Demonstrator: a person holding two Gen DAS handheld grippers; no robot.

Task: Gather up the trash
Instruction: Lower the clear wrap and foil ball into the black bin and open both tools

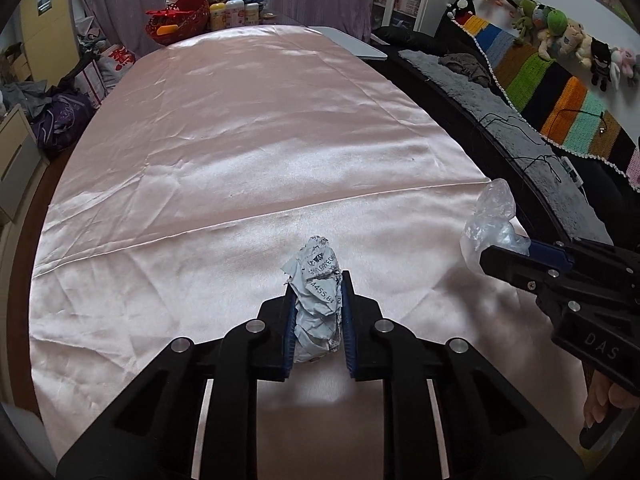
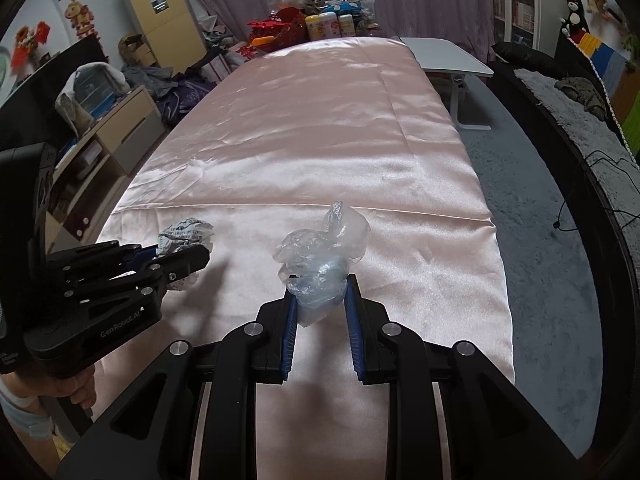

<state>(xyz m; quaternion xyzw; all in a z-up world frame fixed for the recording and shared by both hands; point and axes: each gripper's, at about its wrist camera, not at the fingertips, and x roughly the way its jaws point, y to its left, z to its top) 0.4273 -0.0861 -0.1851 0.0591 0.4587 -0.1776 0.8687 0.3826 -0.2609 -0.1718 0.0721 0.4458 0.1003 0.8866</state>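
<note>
While both wads are light and squashy, left gripper [image 1: 318, 300] pinches crumpled paper [image 1: 316, 292] mid-body, right gripper [image 2: 320, 300] clamps plastic wrap [image 2: 320, 256] low — slippery, grip deeper

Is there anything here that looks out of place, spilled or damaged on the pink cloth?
Nothing spilled or damaged shows. The only odd items are held trash: the left gripper clamps a crumpled paper, and the right gripper clamps a crumpled plastic bag. The pink cloth is only creased.
</note>
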